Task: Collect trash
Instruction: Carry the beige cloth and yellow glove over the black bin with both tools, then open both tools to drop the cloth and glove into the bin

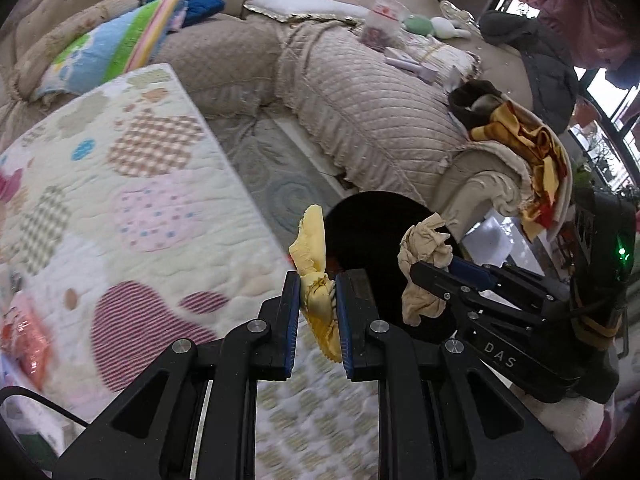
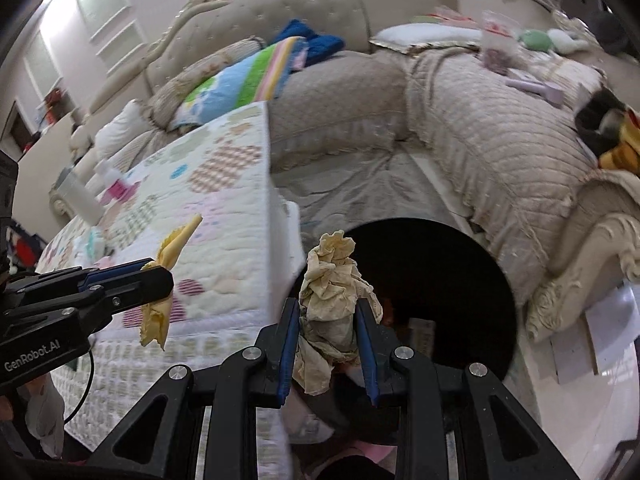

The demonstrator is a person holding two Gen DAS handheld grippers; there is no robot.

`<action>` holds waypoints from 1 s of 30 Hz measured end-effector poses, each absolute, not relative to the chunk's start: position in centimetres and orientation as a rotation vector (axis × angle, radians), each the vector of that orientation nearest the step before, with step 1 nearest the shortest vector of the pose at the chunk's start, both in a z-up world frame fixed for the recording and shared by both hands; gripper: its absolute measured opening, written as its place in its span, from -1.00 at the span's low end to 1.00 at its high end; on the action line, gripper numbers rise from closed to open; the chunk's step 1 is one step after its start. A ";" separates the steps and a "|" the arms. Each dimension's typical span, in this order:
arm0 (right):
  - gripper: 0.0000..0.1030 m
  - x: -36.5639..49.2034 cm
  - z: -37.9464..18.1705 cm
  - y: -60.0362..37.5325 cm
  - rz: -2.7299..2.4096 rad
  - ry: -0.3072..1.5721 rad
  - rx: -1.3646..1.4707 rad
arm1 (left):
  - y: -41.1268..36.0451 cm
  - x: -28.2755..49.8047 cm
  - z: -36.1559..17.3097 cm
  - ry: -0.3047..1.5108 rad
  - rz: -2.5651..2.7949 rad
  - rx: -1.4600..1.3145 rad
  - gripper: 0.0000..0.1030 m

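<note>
While both tools hang above the black bin (image 2: 432, 280), the left gripper (image 1: 318, 312) is clenched on a yellow crumpled wrapper (image 1: 316, 280) at the quilted table cover's (image 1: 140, 208) edge; the right gripper (image 2: 328, 332) is clenched on a beige crumpled paper wad (image 2: 332, 292) over the bin's mouth. Beige sofa (image 2: 480, 128) behind.

Soft daylight, fisheye warp, blurred edges

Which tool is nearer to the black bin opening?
Right. The right tool holds beige paper over the bin; the left tool is beside its edge.
</note>
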State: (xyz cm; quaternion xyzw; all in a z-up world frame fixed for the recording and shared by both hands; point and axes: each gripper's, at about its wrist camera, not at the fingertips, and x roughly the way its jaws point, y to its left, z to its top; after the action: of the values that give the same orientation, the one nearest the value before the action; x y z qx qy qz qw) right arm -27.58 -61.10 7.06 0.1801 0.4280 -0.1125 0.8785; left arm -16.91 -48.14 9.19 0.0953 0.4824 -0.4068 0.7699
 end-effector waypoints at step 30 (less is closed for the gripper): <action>-0.12 -28.1 4.0 -65.2 -0.331 0.936 0.463 | -52.0 -16.9 6.3 1.102 -0.936 0.195 -0.31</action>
State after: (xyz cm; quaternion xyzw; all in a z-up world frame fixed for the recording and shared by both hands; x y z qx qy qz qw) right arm -28.13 -65.24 4.05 0.2199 0.4448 -0.1575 0.8538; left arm -16.86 -51.95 6.28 0.0890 0.5034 -0.4278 0.7454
